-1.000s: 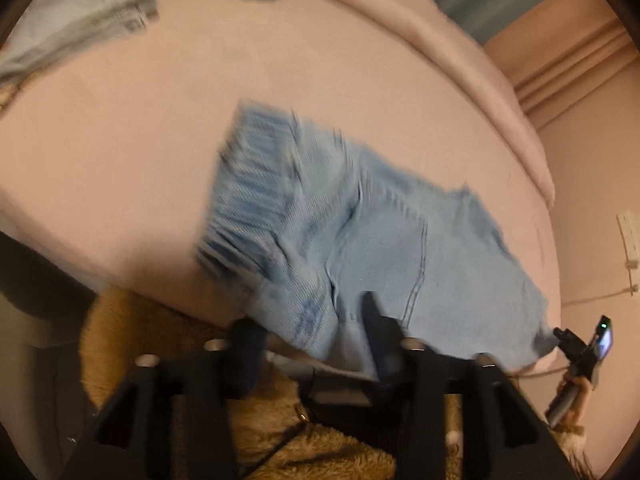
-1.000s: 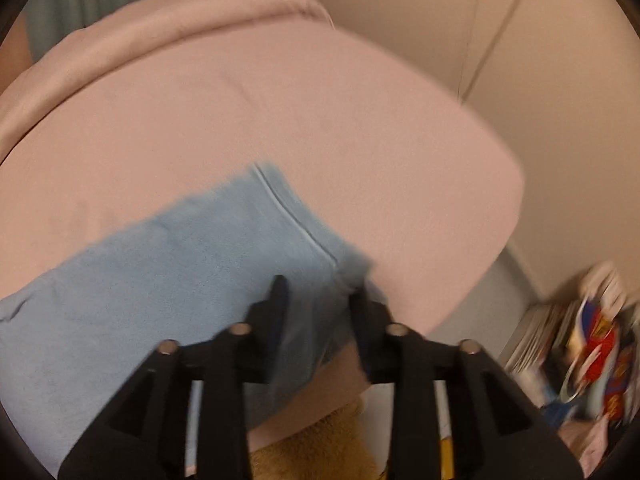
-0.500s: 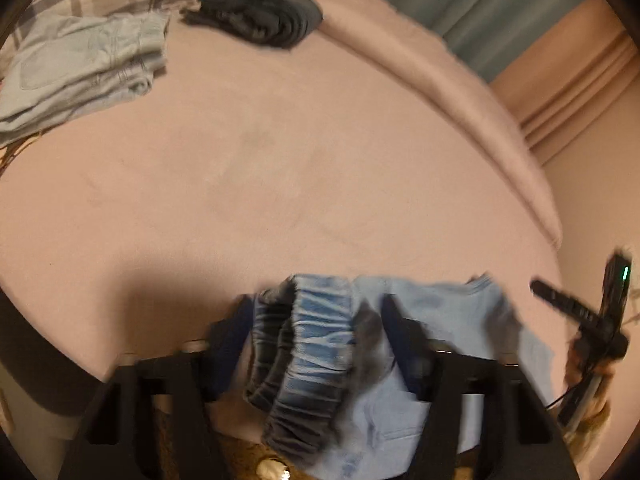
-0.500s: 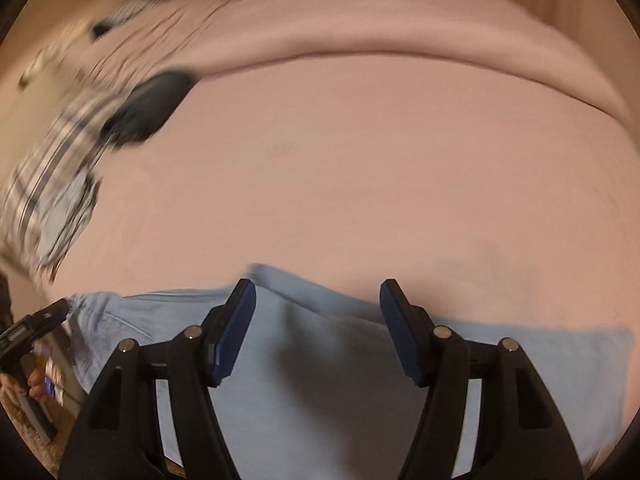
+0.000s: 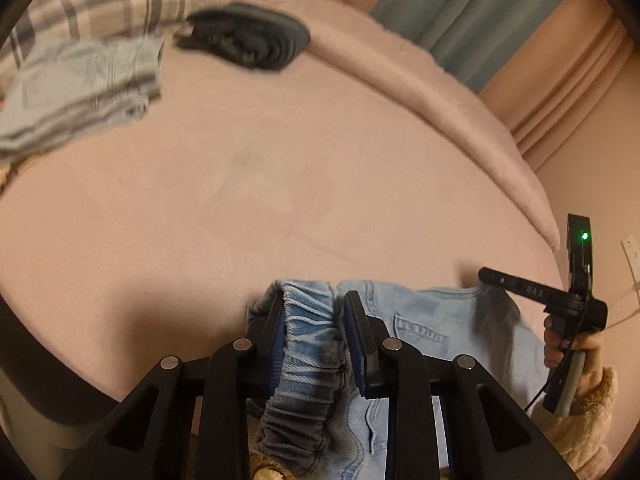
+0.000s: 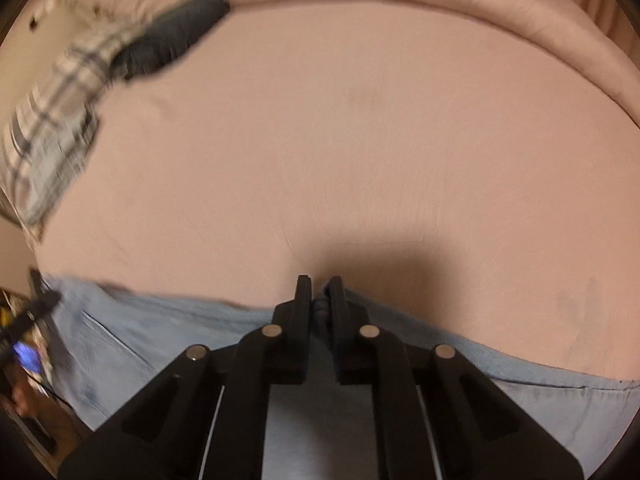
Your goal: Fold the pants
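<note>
On the pink bed (image 5: 280, 184), curtains (image 5: 472, 12) beyond, the denim pants (image 5: 432, 320) lie along its near edge—long axis left-right—left gripper (image 5: 314, 334) closing on the bunched waistband (image 5: 308, 320), right gripper (image 6: 320, 308) pinching the far hem.

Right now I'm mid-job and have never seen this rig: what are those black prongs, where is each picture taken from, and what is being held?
The prongs are two-finger grippers a person holds, each with a camera looking along its fingers. In the left wrist view, the left gripper has just been closing on the gathered waistband of the light blue pants, on a pink bed. In the right wrist view, the right gripper pinches the pants' edge. Folded clothes and a dark garment lie farther back.
</note>
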Available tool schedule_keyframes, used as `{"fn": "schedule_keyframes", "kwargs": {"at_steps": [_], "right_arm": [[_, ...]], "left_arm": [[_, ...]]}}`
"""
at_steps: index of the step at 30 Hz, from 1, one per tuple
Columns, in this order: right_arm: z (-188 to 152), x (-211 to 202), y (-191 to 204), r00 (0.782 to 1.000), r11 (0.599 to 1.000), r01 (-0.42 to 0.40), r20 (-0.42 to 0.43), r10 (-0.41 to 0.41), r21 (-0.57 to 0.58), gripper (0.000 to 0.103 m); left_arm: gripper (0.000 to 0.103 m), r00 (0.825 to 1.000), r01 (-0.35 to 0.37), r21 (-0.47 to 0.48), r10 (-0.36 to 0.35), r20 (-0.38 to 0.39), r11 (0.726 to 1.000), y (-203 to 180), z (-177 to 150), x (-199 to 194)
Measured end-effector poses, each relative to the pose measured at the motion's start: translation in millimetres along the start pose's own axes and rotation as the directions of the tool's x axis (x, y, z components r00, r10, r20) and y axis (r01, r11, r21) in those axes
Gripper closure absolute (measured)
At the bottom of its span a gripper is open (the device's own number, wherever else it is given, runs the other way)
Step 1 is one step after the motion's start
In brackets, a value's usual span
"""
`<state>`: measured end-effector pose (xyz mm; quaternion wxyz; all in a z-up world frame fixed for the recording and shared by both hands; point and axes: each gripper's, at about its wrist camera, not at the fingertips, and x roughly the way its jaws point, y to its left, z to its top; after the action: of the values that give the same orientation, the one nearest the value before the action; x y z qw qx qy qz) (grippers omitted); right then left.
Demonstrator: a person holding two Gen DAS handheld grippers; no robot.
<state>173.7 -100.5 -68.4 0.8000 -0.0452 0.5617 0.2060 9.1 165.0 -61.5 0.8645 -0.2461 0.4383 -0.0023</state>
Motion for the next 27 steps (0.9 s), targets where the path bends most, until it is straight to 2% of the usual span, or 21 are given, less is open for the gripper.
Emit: {"fn": "schedule_keyframes", "kwargs": {"at_steps": [1, 2, 4, 5, 7, 8, 11, 12, 13, 14, 15, 16, 19, 22, 24, 25, 26, 27], "right_arm": [[1, -8, -1, 1.000, 1.000, -0.009, 0.025, 0.009, -0.004, 0.095], [5, -16, -1, 0.998, 0.999, -0.034, 0.054, 0.034, -0.001, 0.102], [11, -22, 0, 0.982, 0.985, -0.172, 0.082, 0.171, 0.006, 0.102], [13, -21, 2, 0.981, 0.983, -0.182, 0.066, 0.181, 0.006, 0.102], [17, -17, 13, 0.997, 0.999, -0.039, 0.066, 0.040, -0.024, 0.102], [18, -15, 16, 0.998, 1.000, -0.007, 0.062, 0.008, -0.026, 0.098], [20, -11, 15, 0.999, 0.998, -0.052, 0.009, 0.052, -0.038, 0.098], [18, -10, 16, 0.999, 0.998, -0.033, 0.000, 0.033, -0.047, 0.094], [16, -10, 12, 1.000, 0.999, -0.007, -0.001, 0.007, -0.046, 0.076], [15, -8, 8, 1.000, 0.999, 0.017, -0.011, -0.017, -0.039, 0.049], [12, -8, 0, 0.999, 0.999, 0.024, -0.026, -0.025, -0.031, 0.038], [8, -8, -9, 0.999, 1.000, 0.022, -0.043, -0.023, -0.015, 0.036], [-1, -4, -24, 0.994, 1.000, 0.003, -0.107, -0.004, -0.014, 0.037], [-11, 11, -20, 0.985, 0.998, -0.044, -0.169, 0.037, -0.036, 0.035], [-18, 20, -18, 0.984, 0.997, -0.058, -0.174, 0.048, -0.054, 0.037], [-19, 21, -16, 0.987, 0.997, -0.053, -0.156, 0.043, -0.060, 0.045], [-19, 21, -13, 0.989, 0.997, -0.059, -0.139, 0.050, -0.059, 0.070], [-18, 19, -11, 0.989, 0.996, -0.080, -0.129, 0.074, -0.046, 0.084]], "left_arm": [[0.076, 1.000, -0.010, 0.003, 0.010, 0.008, 1.000, -2, 1, -2], [0.076, 1.000, -0.019, 0.008, 0.019, 0.011, 1.000, -3, 1, -3], [0.076, 0.999, -0.031, 0.020, 0.031, 0.012, 0.999, -4, 0, 1], [0.076, 0.999, -0.052, 0.020, 0.052, 0.003, 0.998, -3, -1, 4], [0.075, 0.994, -0.107, 0.031, 0.108, -0.018, 0.994, -1, -4, 15], [0.075, 0.992, -0.125, 0.041, 0.126, -0.021, 0.991, -1, -5, 18], [0.075, 0.989, -0.145, 0.065, 0.147, -0.014, 0.987, -3, -9, 21], [0.075, 0.990, -0.142, 0.056, 0.143, -0.017, 0.988, -2, -10, 21], [0.074, 0.990, -0.140, 0.048, 0.141, -0.018, 0.989, 0, -10, 21], [0.072, 0.989, -0.145, 0.043, 0.146, -0.018, 0.989, 1, -11, 21], [0.072, 0.988, -0.150, 0.044, 0.150, -0.019, 0.988, 1, -13, 21], [0.072, 0.987, -0.156, 0.049, 0.157, -0.019, 0.987, 1, -15, 22], [0.071, 0.984, -0.174, 0.059, 0.176, -0.020, 0.983, 1, -21, 24], [0.071, 0.986, -0.162, 0.038, 0.163, -0.021, 0.986, 4, -21, 24], [0.071, 0.987, -0.157, 0.032, 0.158, -0.020, 0.987, 5, -21, 24], [0.071, 0.987, -0.157, 0.031, 0.158, -0.020, 0.987, 5, -21, 24], [0.071, 0.987, -0.157, 0.031, 0.158, -0.019, 0.987, 5, -20, 24], [0.071, 0.987, -0.159, 0.031, 0.159, -0.016, 0.987, 4, -20, 23]]}}
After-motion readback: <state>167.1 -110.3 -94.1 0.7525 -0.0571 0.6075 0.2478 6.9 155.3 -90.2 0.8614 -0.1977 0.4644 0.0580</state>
